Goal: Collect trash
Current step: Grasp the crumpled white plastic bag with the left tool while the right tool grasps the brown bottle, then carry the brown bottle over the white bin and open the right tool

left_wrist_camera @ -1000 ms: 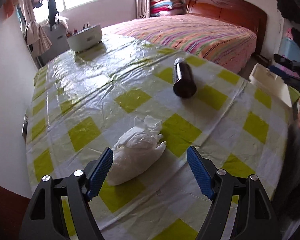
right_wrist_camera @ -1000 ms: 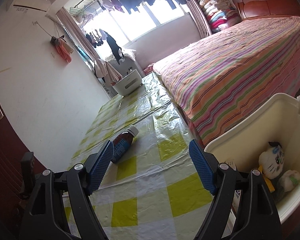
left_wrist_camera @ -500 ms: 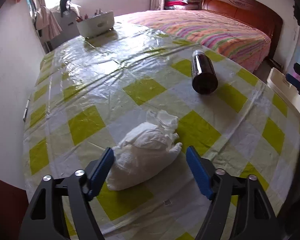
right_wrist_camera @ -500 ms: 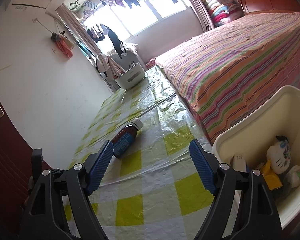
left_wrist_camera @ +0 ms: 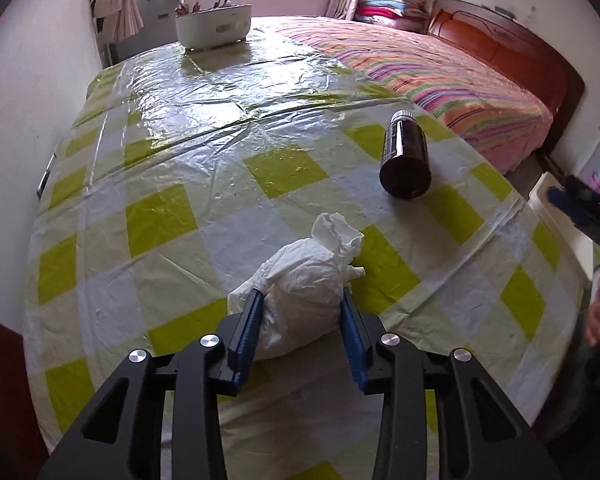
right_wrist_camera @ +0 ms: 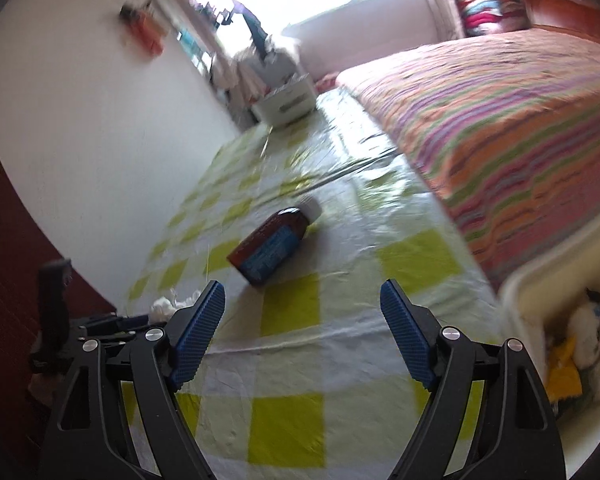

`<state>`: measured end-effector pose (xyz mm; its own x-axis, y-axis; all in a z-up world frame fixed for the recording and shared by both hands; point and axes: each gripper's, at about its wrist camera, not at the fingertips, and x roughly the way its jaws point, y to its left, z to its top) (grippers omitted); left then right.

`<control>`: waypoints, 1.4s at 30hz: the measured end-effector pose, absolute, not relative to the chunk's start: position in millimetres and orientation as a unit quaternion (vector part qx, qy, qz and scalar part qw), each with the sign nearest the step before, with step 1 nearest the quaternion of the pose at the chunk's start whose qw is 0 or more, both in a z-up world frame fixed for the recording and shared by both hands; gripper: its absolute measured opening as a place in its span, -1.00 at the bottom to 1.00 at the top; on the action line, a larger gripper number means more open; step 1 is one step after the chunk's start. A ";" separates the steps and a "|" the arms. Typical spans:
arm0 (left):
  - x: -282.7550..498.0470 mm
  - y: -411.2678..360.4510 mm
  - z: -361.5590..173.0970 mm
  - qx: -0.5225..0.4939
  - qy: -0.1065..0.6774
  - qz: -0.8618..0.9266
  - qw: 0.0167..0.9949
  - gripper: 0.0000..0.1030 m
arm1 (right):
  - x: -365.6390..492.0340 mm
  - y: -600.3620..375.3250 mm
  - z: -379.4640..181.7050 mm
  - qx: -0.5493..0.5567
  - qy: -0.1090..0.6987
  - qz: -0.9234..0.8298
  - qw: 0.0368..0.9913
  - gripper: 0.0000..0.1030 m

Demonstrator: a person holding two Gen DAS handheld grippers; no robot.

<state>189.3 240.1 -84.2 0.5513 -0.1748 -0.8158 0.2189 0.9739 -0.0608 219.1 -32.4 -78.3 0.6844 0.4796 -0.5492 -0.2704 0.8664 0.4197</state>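
Note:
A crumpled white paper wad (left_wrist_camera: 304,292) lies on the yellow-checked tablecloth (left_wrist_camera: 180,216). My left gripper (left_wrist_camera: 302,312) has closed in on the wad, with both blue pads touching its sides. A brown bottle (left_wrist_camera: 406,160) lies on its side farther right; it also shows in the right wrist view (right_wrist_camera: 270,250). My right gripper (right_wrist_camera: 302,304) is open and empty above the table's near edge, facing the bottle. The cream bin (right_wrist_camera: 540,344) at the right holds trash and a plush toy.
A white basket (left_wrist_camera: 214,26) stands at the table's far end. A bed with a striped cover (left_wrist_camera: 440,68) runs along the right side. A white wall (left_wrist_camera: 20,100) borders the table's left. The left gripper's body (right_wrist_camera: 60,336) shows at the right view's left edge.
My left gripper moved forward over the paper wad and its jaws narrowed onto it. My right gripper swung left toward the bottle; its view is blurred by motion.

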 end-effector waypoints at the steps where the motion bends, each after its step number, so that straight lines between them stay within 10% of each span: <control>1: 188.5 239.8 -84.1 0.017 0.460 -0.108 0.881 -0.31 | 225.4 -22.9 -79.0 0.145 0.347 0.211 0.902 0.53; 31: 165.9 251.2 -44.7 -0.087 0.403 -0.109 0.905 -0.33 | 362.3 90.0 -102.3 0.156 0.529 0.040 0.833 0.49; 42: 169.3 256.6 -47.8 -0.091 0.410 -0.098 0.902 -0.33 | 381.0 123.6 -102.0 0.084 0.533 0.079 0.838 -0.18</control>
